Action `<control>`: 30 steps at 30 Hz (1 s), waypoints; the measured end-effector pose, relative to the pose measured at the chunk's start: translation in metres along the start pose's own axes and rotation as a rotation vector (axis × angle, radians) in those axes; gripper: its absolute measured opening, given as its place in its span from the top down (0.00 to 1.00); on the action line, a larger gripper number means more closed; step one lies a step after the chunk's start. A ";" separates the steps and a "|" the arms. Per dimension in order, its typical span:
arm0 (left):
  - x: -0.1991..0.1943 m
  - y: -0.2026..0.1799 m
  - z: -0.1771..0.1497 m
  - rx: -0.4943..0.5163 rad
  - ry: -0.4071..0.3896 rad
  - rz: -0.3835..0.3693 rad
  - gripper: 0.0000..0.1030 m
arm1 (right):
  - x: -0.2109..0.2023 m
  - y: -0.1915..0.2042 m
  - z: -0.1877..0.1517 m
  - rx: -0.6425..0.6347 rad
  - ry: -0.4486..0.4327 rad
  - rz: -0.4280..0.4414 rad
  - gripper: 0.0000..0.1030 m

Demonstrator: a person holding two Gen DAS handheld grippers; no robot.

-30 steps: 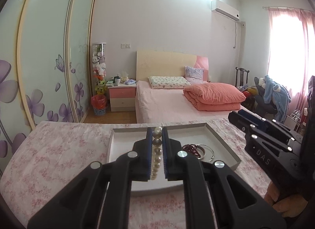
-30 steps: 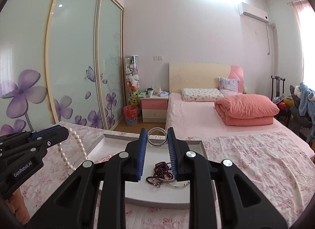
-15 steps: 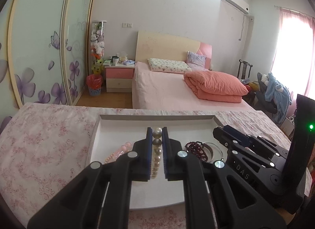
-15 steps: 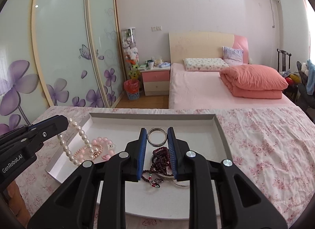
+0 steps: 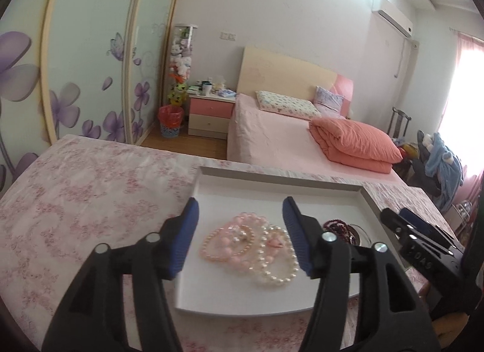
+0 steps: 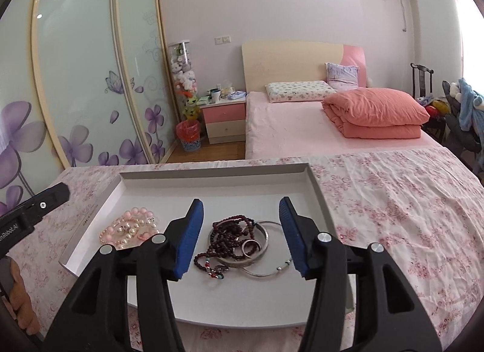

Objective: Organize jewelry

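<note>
Blue-padded left gripper [image 5: 240, 231] jaws wide, empty, above our pearl bracelets [image 5: 273, 256], right gripper [image 6: 240, 231] likewise over dark beads [image 6: 230, 238] in tray [image 6: 317, 191].

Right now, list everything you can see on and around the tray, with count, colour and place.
tray: one, white, on the flowered cloth
pearl bracelet: one, white, left part of tray
pink bead bracelets: a few, count unclear, pink, beside the pearls
dark bead strand: one tangle, dark red, right part of tray
metal bangles: at least two, silver, under the dark beads
flowered cloth: one, pink and white, under tray
left hand-held gripper: open, above the pearls
right hand-held gripper: open, above the dark beads
</note>
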State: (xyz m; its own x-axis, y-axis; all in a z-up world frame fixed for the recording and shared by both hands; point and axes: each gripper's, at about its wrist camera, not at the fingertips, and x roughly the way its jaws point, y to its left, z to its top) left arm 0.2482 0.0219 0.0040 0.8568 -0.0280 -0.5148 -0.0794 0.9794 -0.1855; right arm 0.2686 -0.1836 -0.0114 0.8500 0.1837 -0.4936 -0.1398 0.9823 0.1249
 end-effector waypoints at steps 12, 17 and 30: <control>-0.068 0.038 -0.023 -0.006 -0.029 0.048 0.12 | -0.060 0.000 -0.013 -0.009 -0.016 -0.007 0.13; -0.108 0.038 -0.041 0.040 -0.073 0.051 0.04 | -0.094 0.002 -0.029 -0.022 -0.029 -0.010 0.02; -0.166 0.008 -0.084 0.117 -0.154 0.051 0.04 | -0.144 0.009 -0.069 -0.048 -0.056 -0.013 0.02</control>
State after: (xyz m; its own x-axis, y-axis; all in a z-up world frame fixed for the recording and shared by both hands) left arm 0.0628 0.0173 0.0175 0.9216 0.0441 -0.3856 -0.0724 0.9956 -0.0590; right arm 0.1103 -0.1983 0.0016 0.8790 0.1695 -0.4456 -0.1513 0.9855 0.0764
